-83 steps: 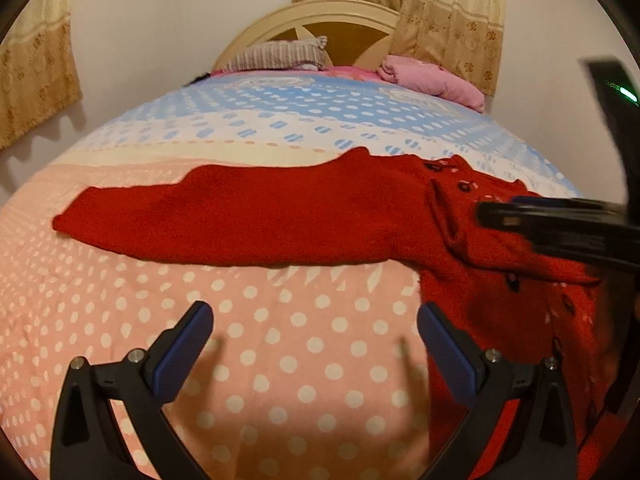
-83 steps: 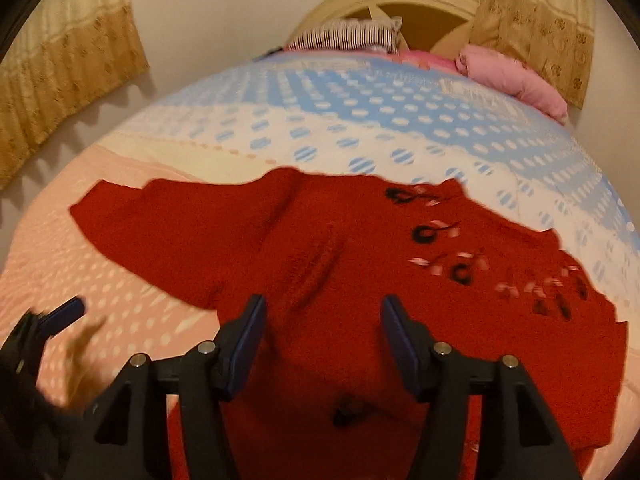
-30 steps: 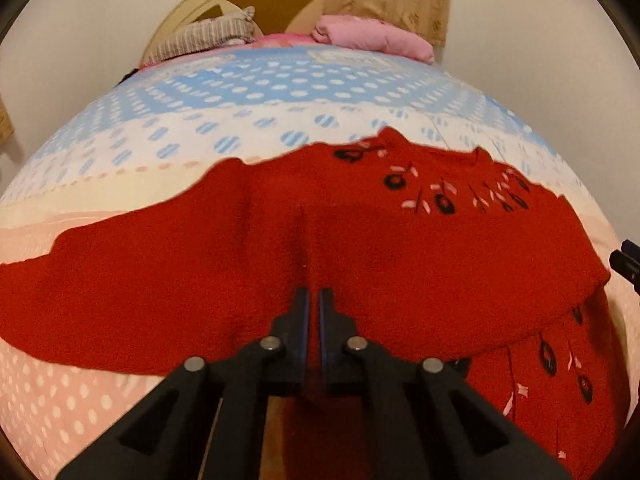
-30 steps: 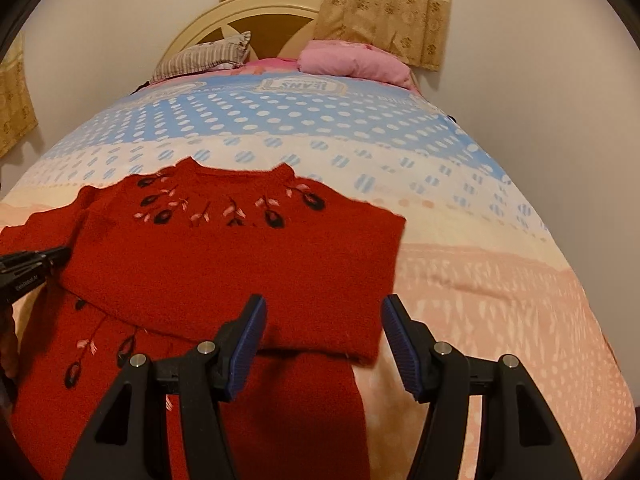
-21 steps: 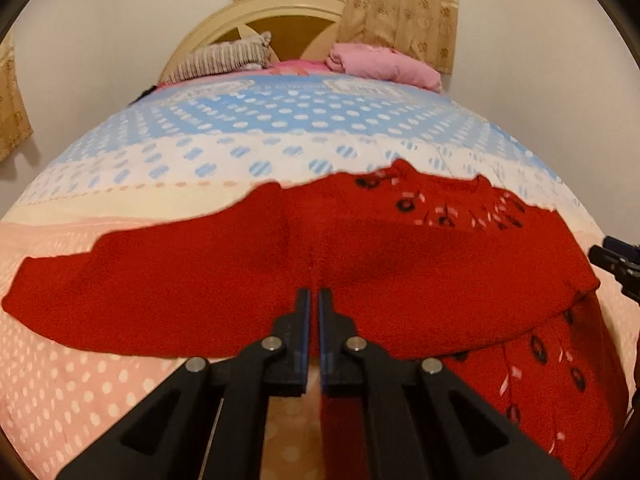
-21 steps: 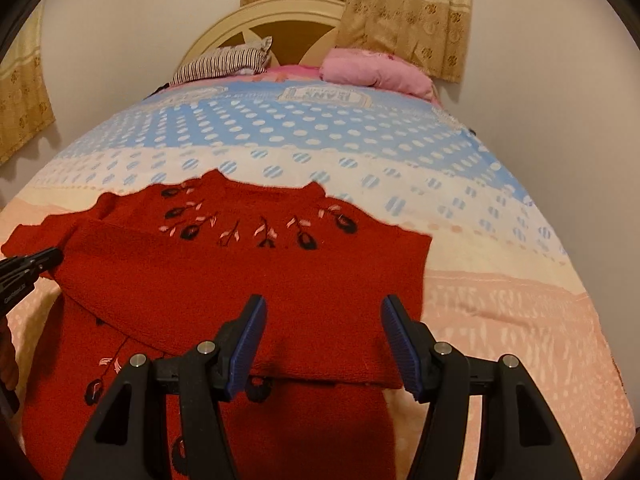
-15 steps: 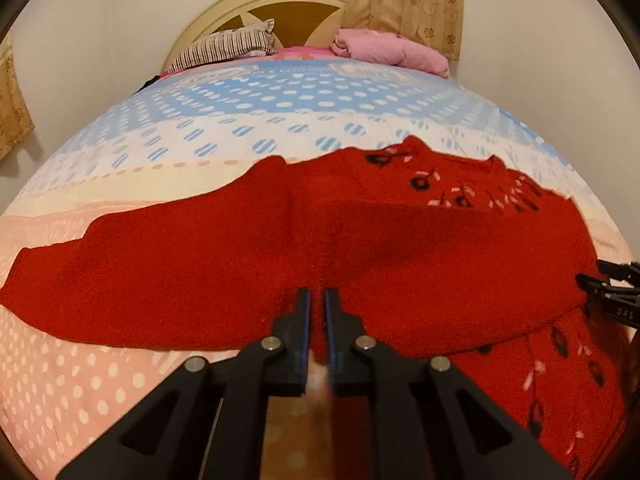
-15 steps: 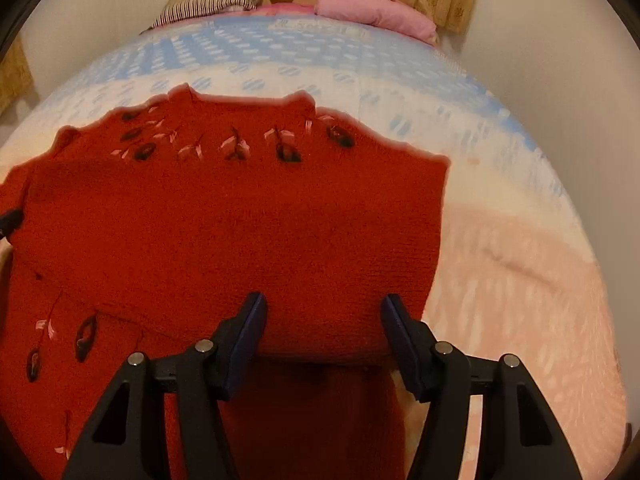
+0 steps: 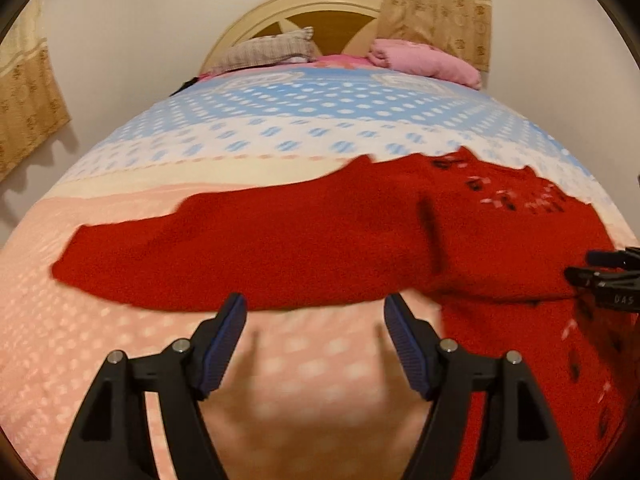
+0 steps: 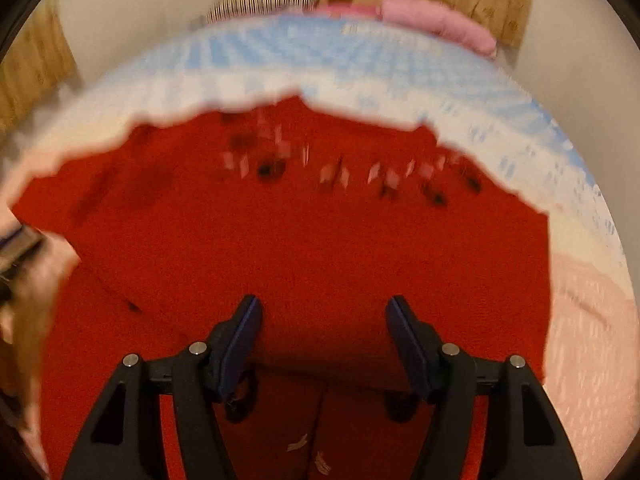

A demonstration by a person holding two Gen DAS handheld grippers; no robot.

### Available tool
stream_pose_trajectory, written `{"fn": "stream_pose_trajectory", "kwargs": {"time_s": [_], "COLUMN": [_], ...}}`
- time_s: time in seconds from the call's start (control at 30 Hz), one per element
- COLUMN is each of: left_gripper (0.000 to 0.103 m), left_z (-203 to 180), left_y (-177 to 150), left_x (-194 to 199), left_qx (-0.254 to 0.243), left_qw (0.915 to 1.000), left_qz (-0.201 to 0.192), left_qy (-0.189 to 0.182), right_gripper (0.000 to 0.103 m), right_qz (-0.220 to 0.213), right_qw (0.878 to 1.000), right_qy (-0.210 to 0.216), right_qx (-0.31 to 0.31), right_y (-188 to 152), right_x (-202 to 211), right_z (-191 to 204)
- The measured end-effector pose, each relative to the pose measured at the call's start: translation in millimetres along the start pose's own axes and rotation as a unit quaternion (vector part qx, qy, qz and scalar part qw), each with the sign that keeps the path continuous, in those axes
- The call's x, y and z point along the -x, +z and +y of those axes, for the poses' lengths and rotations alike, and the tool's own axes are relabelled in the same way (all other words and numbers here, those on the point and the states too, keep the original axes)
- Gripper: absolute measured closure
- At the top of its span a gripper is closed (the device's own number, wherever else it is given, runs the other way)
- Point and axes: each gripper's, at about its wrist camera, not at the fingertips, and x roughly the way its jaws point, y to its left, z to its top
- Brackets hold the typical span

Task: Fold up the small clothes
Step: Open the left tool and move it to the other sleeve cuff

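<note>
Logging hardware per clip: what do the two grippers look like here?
Both match: the left gripper and right gripper have black angular plastic frames with triangular cut-outs, silver screw heads, and blue ribbed pads inside each finger. White lettering marks the right gripper's side in the left view. No cables or sleeves show.

Warm, dim light; fisheye-bent edges – right view badly motion-blurred.
</note>
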Motion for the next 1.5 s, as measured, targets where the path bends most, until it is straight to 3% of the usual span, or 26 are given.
{"fn": "stream_pose_trajectory", "kwargs": {"time_s": [0.1,0.33,0.47,0.6,0.67,0.8,1.1,1.5], "left_gripper": [0.025,0.02,0.02,0.02,0.02,0.02,0.02,0.02], "left_z": [34.6,112.5,145.2,181.1,196.4,220.5,243.4,233.4], "left_y": [-8.5,-16.6,-20.9,-21.0,-18.3,-16.5,-10.8,5.3], "left_x": [4.3,1.7,4.8,4.6,2.1,-4.8,-21.8,-28.9], "left_qx": [0.003,0.055,0.084,0.112,0.123,0.154,0.201,0.196], "left_qw": [0.9993,0.9921,0.9869,0.9807,0.9774,0.9702,0.9627,0.9641], "left_qz": [0.001,0.013,0.016,0.018,0.019,0.025,0.033,0.021], "left_qy": [0.037,0.112,0.137,0.159,0.171,0.186,0.178,0.178], "right_gripper": [0.037,0.037,0.037,0.037,0.037,0.036,0.035,0.034], "right_qz": [-0.023,-0.088,-0.091,-0.058,-0.078,-0.079,-0.092,-0.096], "right_qw": [0.999,0.994,0.991,0.988,0.987,0.988,0.987,0.987], "right_qy": [-0.022,0.038,0.068,0.104,0.087,0.087,0.086,0.083], "right_qx": [0.01,0.049,0.07,0.094,0.108,0.105,0.101,0.101], "right_y": [-3.1,22.7,27.2,9.5,-1.2,-2.6,-4.0,-6.6], "right_x": [14.1,38.2,21.6,0.4,0.4,-3.0,-1.7,-0.1], "right_z": [10.0,75.5,109.5,132.8,138.0,138.8,138.4,138.0]}}
